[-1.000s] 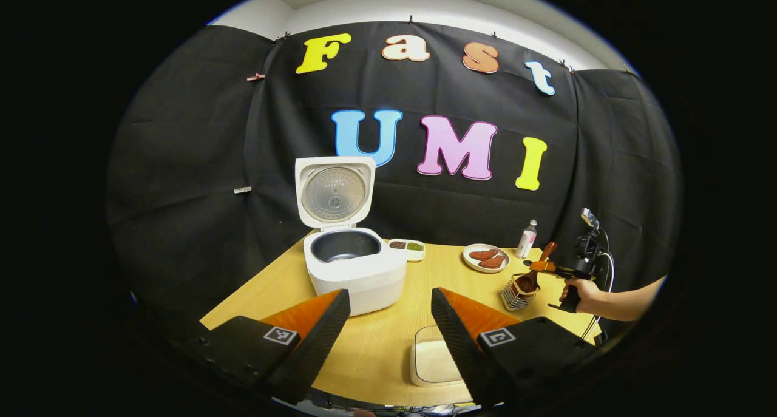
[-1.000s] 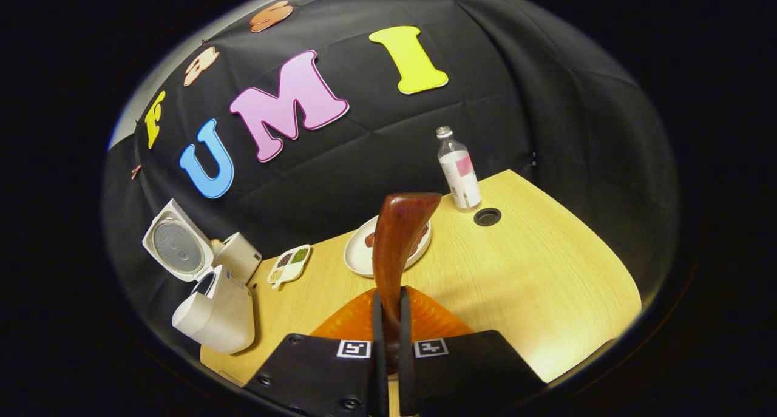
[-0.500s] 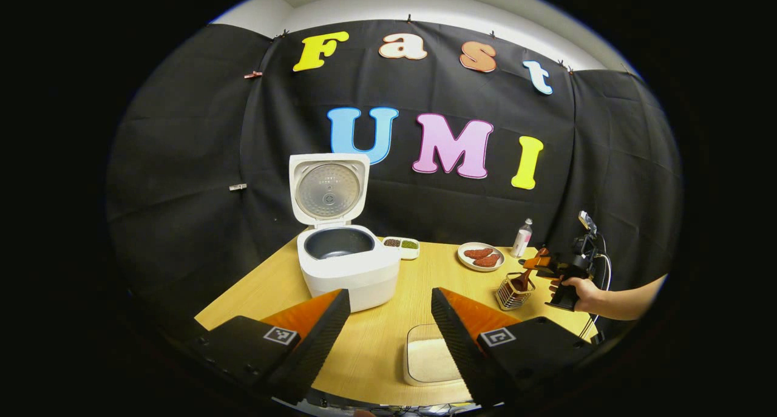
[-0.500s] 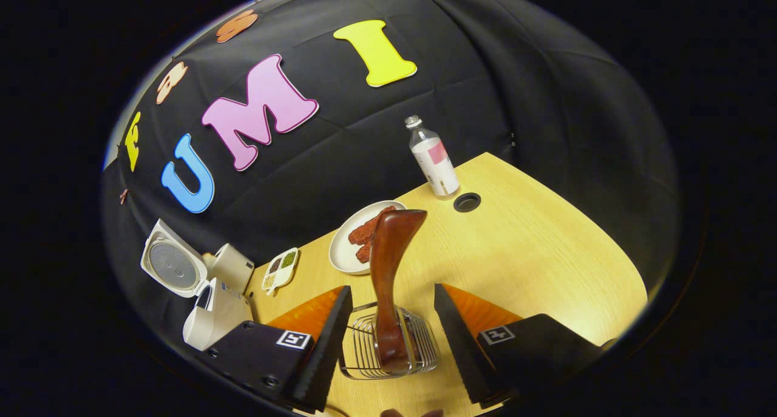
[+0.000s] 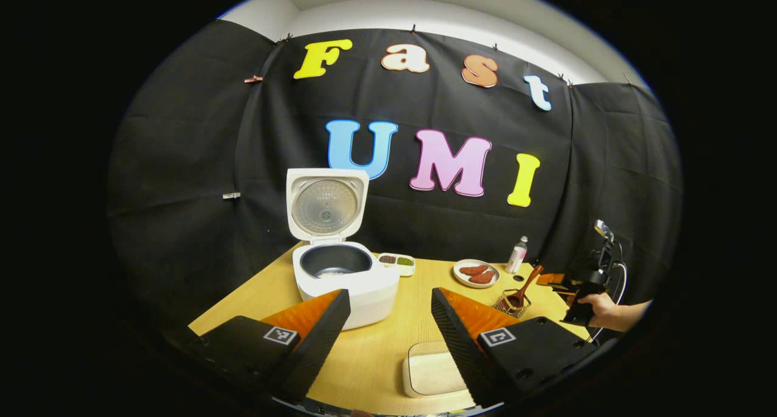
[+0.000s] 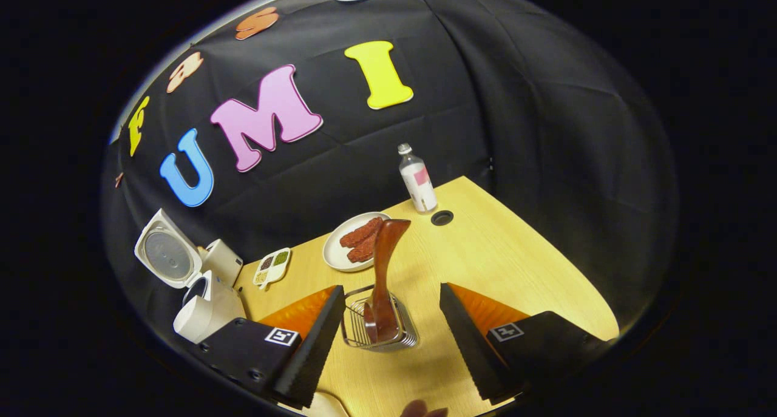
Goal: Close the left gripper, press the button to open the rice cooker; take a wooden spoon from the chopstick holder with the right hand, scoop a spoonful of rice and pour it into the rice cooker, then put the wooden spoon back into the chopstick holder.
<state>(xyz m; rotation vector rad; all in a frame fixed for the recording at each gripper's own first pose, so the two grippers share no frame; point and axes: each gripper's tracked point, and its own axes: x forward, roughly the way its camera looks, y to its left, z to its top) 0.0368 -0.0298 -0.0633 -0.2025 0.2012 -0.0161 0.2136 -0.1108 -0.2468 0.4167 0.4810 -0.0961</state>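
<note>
Spoon left standing in the holder, both grippers spread open and empty.

The wooden spoon (image 6: pixel 383 271) is seen bowl-down in the wire chopstick holder (image 6: pixel 380 329) on the table (image 6: pixel 504 265), handle leaning. The right gripper (image 6: pixel 388 338) is held with fingers wide apart either side of the holder, not touching. The left gripper (image 5: pixel 388 326) is held open above the table; the rice cooker (image 5: pixel 343 274) is seen lid up, the white rice box (image 5: pixel 432 376) near its fingers.

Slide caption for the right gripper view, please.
Open right gripper facing brown wooden spoon standing in wire chopstick holder.
</note>
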